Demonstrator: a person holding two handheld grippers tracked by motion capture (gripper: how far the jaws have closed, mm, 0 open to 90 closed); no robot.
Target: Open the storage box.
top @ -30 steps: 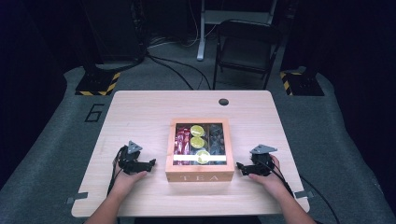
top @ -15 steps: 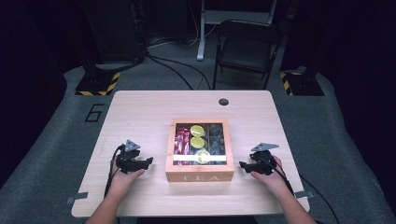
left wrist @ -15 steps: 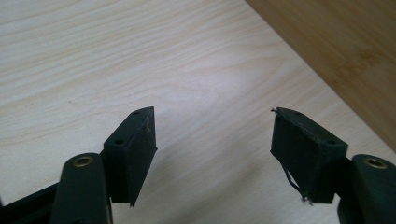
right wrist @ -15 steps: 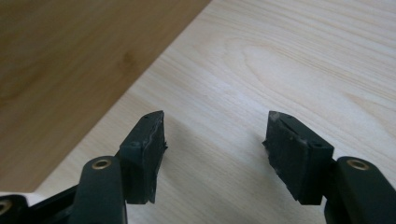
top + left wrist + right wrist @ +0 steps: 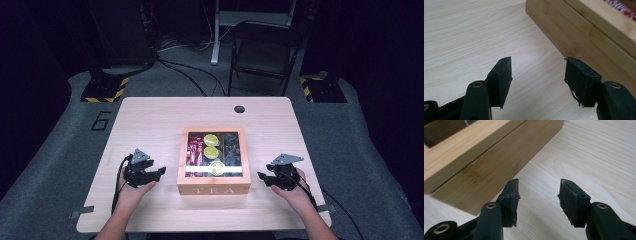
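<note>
Now flanking tea box: left hand-held gripper, right hand-held gripper, jaws just been closing, parted, empty. Looks rigid, weighty, glass-lidded; best clasped by wooden side walls.

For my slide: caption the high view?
Two open hand-held grippers flank a wooden tea box on the table.

The tea box sits on the table, nearer the person's edge than the far edge. In the tea box, packets lie in its left part, round pieces run down its middle, and other items fill its right part. The left gripper is just left of the tea box, apart from its wall; the right gripper is just right of it. A small hole lies behind the tea box, near the table's far edge. A folding chair stands on the floor well behind the tea box.
</note>
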